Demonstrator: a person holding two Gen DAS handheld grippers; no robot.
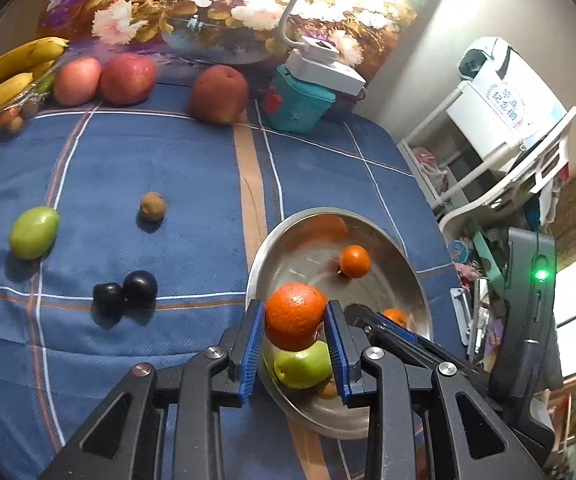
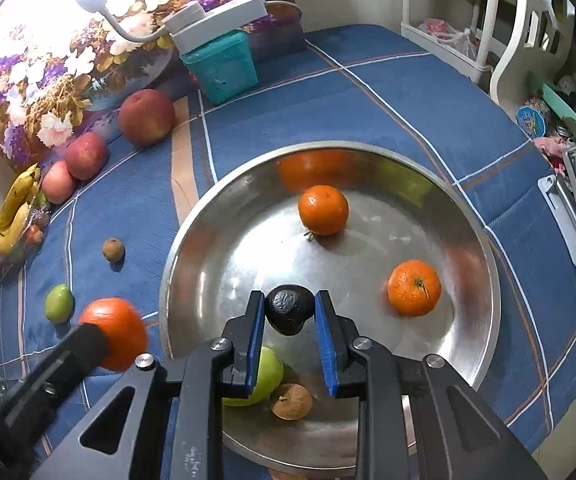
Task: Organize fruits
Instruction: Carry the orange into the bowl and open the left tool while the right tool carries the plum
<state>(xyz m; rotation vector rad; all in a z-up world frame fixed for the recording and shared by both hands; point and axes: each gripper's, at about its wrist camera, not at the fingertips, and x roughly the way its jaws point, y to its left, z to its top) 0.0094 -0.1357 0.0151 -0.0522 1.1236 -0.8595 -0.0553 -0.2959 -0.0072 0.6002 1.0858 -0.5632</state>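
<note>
Left gripper (image 1: 295, 317) is clamped on a firm, slick-skinned orange (image 1: 295, 314) across its middle, right gripper (image 2: 289, 312) pinching a soft dark wrinkly avocado (image 2: 289, 309) over the steel bowl (image 2: 483, 280), so go gentle.
</note>
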